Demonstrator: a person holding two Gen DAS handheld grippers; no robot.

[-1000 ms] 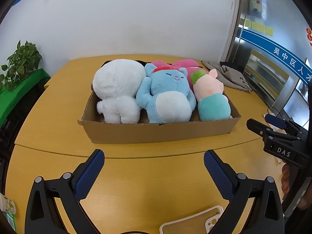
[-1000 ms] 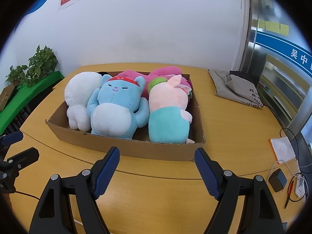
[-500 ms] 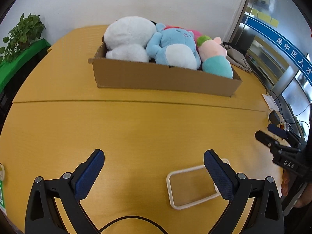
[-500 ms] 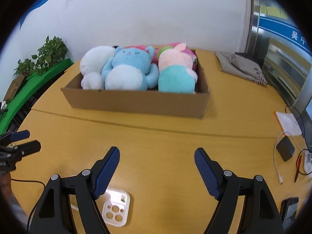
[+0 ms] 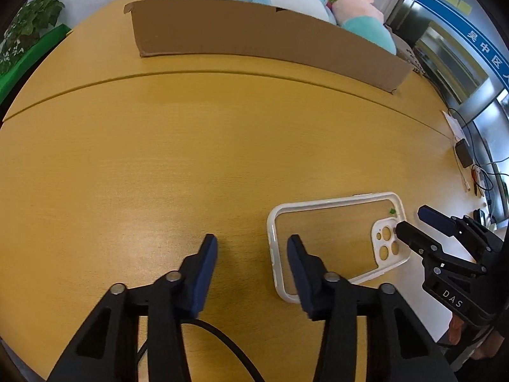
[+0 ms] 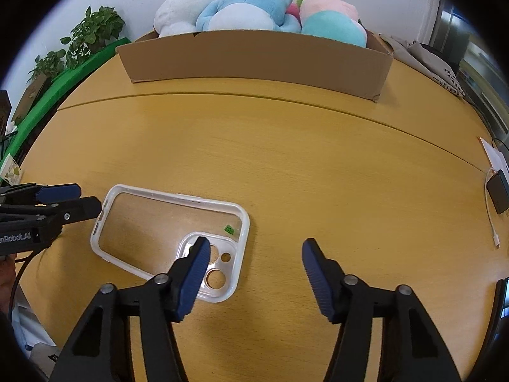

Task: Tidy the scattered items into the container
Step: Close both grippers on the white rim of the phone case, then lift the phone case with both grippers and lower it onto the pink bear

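Observation:
A cardboard box stands at the far side of the wooden table. It holds a white plush, a blue plush and a pink-and-teal plush. A clear phone case lies flat on the near part of the table. My left gripper is open and low over the table, its right finger above the case's left end. My right gripper is open, with its left finger over the case's camera cut-out. Neither holds anything.
A potted plant and green cloth sit beyond the table's left edge. A grey bag lies right of the box. A power bank with a white cable rests near the right edge. A black cable runs under my left gripper.
Both grippers have pulled back from the box and dropped close to the table, one at each end of the phone case. The left jaws have narrowed but stay open.

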